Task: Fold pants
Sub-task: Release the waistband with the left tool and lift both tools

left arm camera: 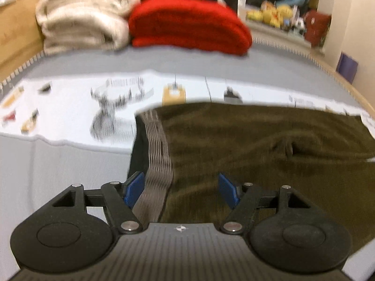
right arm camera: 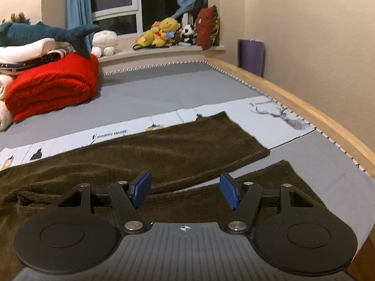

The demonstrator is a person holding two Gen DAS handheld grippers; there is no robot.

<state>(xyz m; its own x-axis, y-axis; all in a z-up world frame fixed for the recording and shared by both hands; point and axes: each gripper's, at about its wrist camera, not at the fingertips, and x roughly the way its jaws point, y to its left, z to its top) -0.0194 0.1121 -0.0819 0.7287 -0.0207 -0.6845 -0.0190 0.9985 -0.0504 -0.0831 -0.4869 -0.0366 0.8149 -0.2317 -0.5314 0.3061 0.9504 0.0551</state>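
Olive-brown pants point(left arm camera: 246, 140) lie flat on the bed, the striped elastic waistband point(left arm camera: 157, 149) at their left end. My left gripper point(left arm camera: 180, 188) is open and empty, hovering just above the waistband edge. In the right wrist view the two pant legs point(right arm camera: 164, 149) stretch away to the right, the far leg's hem point(right arm camera: 246, 131) and the near leg's hem point(right arm camera: 288, 171) lying apart. My right gripper point(right arm camera: 185, 189) is open and empty above the gap between the legs.
The bed has a grey sheet point(right arm camera: 164, 93) with a white printed band point(left arm camera: 70, 107). A folded red blanket point(right arm camera: 51, 84) and cream blanket point(left arm camera: 82, 21) lie at the far side. A wooden bed rim point(right arm camera: 304, 107) runs along the right. Plush toys point(right arm camera: 164, 32) sit on the windowsill.
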